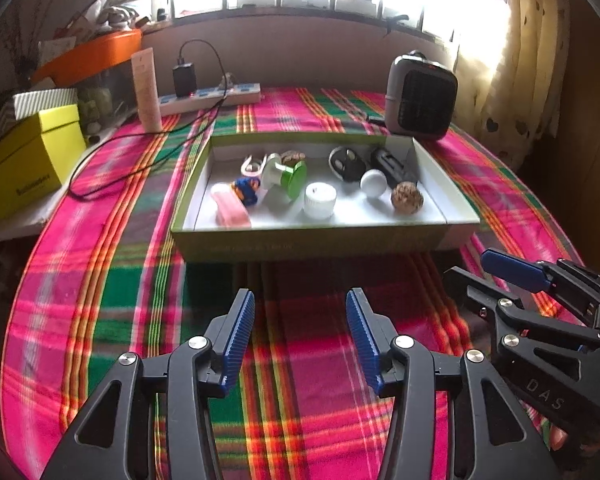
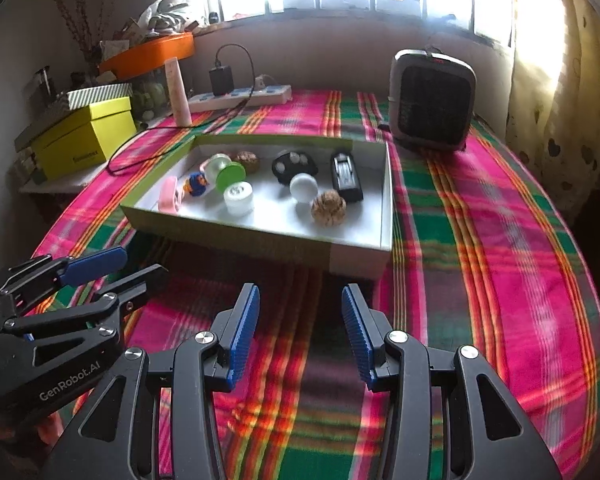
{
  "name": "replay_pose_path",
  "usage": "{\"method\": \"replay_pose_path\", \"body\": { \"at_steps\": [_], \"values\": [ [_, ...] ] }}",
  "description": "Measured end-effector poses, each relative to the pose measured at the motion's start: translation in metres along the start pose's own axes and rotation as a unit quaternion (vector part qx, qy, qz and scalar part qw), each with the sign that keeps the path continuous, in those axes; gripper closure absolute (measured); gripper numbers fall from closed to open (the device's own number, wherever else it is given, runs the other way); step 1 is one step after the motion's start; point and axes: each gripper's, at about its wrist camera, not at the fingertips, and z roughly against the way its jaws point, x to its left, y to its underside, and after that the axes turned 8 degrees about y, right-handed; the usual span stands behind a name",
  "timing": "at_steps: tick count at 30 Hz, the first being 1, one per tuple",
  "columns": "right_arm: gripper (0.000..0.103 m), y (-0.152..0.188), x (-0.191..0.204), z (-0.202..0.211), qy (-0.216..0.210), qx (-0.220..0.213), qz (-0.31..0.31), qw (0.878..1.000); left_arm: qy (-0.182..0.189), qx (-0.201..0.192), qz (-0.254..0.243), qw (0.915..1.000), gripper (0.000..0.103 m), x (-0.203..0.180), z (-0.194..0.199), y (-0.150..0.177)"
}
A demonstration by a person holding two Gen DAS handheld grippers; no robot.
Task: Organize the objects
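Observation:
A shallow green-sided box [image 1: 312, 240] [image 2: 236, 236] lies on the plaid cloth and holds several small things: a pink clip [image 1: 230, 206], a blue toy [image 1: 246, 190], a green-ended spool [image 1: 288, 178], a white cap [image 1: 320, 199], a white ball [image 1: 373, 184], a walnut [image 1: 407, 197] and two black items. My left gripper [image 1: 300, 304] hovers open over the cloth in front of the box, nothing between its blue pads. My right gripper [image 2: 300, 300] is open too and holds nothing, just short of the box's near wall. Each gripper shows in the other's view: the right gripper [image 1: 500, 280], the left gripper [image 2: 112, 268].
A dark fan heater [image 1: 420, 96] [image 2: 432, 100] stands behind the box at right. A power strip [image 1: 212, 96] with a black charger and trailing cable, a beige tube [image 1: 148, 88] and a yellow box [image 1: 28, 164] sit at back left. A curtain hangs at right.

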Motion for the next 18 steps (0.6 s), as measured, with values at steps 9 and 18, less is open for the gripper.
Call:
{"method": "replay_pose_path", "body": {
  "at_steps": [9,18],
  "values": [
    [0.058,0.022,0.0,-0.002,0.018,0.022,0.003,1.0,0.0,0.024,0.011,0.9996,0.056,-0.001,-0.003,0.024],
    [0.056,0.034,0.0,0.001,0.034,0.02,0.009,0.999,-0.015,0.013,0.004,0.9998,0.056,-0.007,0.001,0.037]
  ]
}}
